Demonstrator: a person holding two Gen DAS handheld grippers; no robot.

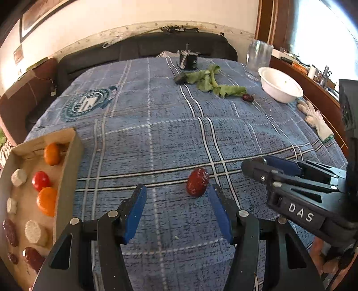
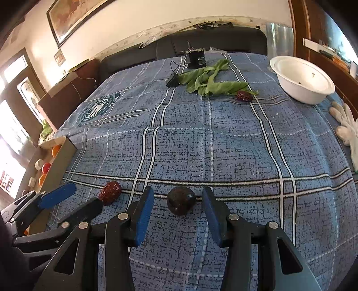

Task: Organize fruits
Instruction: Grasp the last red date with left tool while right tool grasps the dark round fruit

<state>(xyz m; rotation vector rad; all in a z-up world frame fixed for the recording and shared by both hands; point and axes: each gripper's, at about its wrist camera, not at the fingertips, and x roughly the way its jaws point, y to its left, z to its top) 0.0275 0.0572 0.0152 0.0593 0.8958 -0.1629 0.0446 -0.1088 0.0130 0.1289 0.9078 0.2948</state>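
Claws open, straddling red date, dark fruit.

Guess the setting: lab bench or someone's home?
Most likely a home living or dining room. A blue plaid tablecloth covers the table, a dark sofa sits behind it, and a framed picture hangs on the wall.
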